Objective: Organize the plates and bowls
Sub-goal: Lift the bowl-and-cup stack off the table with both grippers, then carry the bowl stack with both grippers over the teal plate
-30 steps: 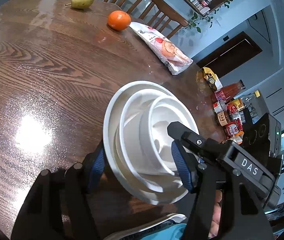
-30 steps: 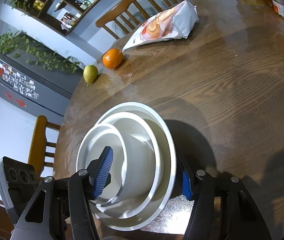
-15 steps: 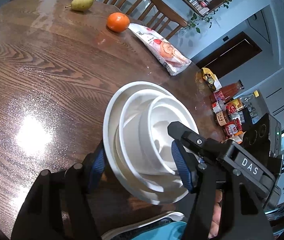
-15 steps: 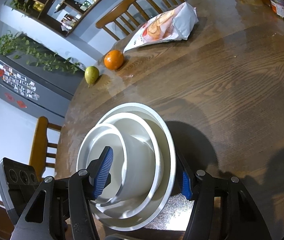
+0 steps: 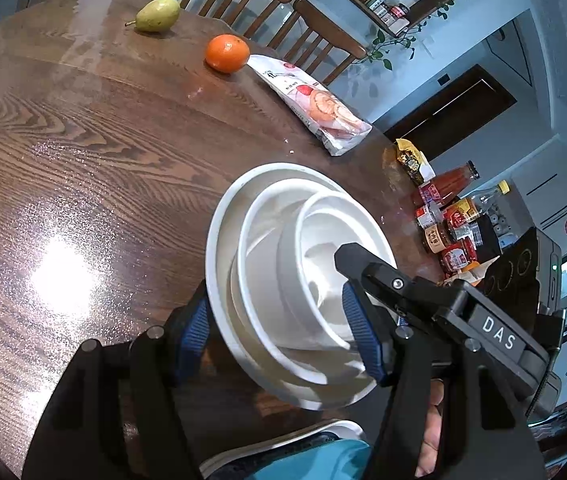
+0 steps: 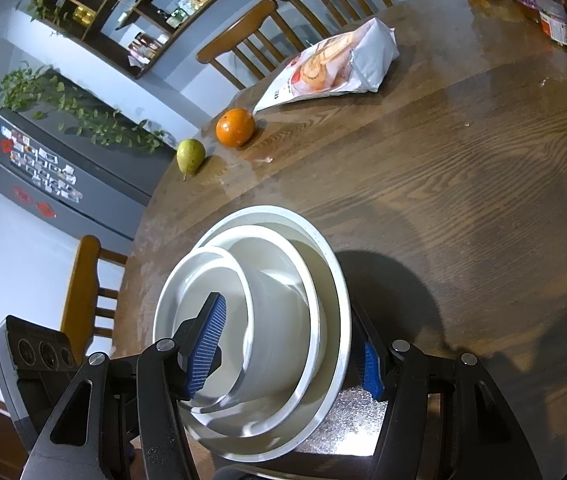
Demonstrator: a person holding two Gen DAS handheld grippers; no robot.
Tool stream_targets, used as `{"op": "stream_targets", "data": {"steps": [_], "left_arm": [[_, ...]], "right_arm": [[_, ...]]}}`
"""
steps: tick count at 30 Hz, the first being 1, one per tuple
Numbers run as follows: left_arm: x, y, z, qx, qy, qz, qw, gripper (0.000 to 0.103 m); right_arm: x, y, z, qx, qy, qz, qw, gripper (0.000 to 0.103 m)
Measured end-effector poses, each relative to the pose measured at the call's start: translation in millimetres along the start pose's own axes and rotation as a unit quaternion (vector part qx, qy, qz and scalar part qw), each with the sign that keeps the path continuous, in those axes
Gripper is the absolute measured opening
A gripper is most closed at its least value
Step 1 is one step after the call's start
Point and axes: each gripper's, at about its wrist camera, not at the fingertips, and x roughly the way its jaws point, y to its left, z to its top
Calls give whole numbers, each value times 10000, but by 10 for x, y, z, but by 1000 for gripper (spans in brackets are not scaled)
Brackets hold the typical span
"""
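Three white bowls (image 5: pixel 283 280) sit nested, tilted above the wooden surface (image 5: pixel 83 160); the left tool (image 5: pixel 279 332) and right tool (image 6: pixel 287 344) each clamp the stack's rims half-open.

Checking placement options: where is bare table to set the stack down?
Free: broad bare table between the bowl stack and the far row of pear, orange and snack bag. Crowded: the jars and bottles cluster at its edge.

Home dining rm: round wood table (image 6: pixel 463 184), chairs (image 6: pixel 251 40), fridge w/ magnets (image 6: pixel 55 168), pantry shelves (image 6: pixel 155 4).
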Motion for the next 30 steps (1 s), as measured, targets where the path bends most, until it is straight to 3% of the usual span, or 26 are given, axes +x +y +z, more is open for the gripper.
{"op": "stream_targets", "data": {"steps": [30], "left_arm": [[-160, -69, -60, 167, -206, -104, 9996, 63]], "right_arm": [[-182, 114, -48, -182, -276, 62, 9994, 62]]}}
